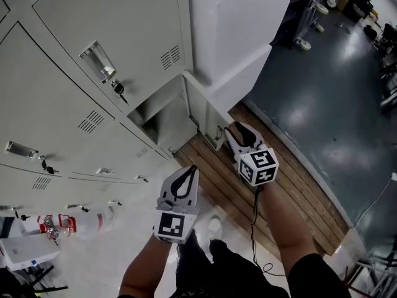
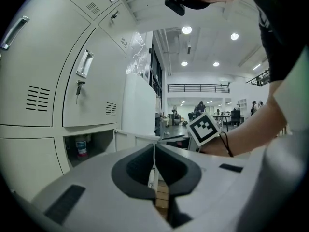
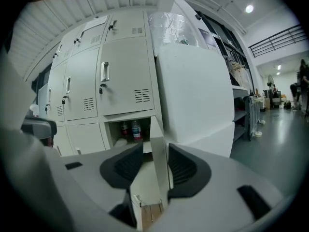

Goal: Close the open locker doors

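One open locker door, two bottles inside

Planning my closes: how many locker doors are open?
1. The door is on the bottom locker at the row's right end, its edge inside the open right gripper. Other doors in view are shut; some may be out of frame.

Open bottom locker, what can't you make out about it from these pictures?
Bottles inside: right gripper view, labels too small to read.
Locker interior: head view, steep angle and shadow hide the contents.
Door outer face: right gripper view, door seen edge-on, right claw covers the rest.
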The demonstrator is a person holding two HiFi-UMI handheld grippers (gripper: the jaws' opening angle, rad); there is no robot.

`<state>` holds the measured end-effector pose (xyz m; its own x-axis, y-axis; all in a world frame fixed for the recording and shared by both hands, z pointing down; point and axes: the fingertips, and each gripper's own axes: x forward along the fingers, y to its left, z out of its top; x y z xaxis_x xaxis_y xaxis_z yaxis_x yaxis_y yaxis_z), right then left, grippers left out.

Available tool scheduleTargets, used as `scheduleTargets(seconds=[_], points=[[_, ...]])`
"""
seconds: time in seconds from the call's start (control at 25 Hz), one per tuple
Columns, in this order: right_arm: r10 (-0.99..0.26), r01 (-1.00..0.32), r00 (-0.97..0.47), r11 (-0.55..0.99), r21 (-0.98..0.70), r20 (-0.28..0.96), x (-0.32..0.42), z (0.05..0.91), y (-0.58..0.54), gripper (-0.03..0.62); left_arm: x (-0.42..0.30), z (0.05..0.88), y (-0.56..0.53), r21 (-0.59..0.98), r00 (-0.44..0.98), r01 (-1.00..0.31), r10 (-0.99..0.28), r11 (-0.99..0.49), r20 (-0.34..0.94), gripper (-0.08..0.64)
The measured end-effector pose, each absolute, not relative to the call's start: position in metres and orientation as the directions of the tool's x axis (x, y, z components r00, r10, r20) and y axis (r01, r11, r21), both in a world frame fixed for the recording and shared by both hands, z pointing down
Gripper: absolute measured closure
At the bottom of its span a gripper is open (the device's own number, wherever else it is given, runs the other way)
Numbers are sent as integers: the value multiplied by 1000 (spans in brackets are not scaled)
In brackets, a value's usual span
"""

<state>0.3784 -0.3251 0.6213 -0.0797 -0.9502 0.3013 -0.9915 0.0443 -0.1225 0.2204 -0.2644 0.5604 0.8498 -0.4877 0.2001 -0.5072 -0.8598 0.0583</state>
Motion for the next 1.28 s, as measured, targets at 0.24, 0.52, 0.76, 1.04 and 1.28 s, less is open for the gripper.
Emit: scheduleTargets(seconds=[0.24, 0.52, 0.76, 1.04, 1.28], points=[[-944, -993, -78, 47, -104, 319, 376, 632, -336, 456, 213, 571, -275, 69, 840, -521, -497, -851, 217, 554], [-940, -994, -100, 81, -72, 326, 362, 635, -335, 502, 209, 578, -278, 81, 832, -534, -507, -841, 223, 554], [-933, -990, -143, 130, -61, 330, 338, 635, -335, 503, 204, 578, -277, 87, 823, -550, -522, -830, 222, 554], [-928, -982, -186, 168, -82, 324, 306, 634, -340, 497, 189, 578, -280, 88, 804, -580, -552, -809, 220, 554], [-919, -972, -235, 211, -107, 318, 274, 634, -350, 485, 173, 579, -286, 93, 784, -609, -579, -788, 225, 554]])
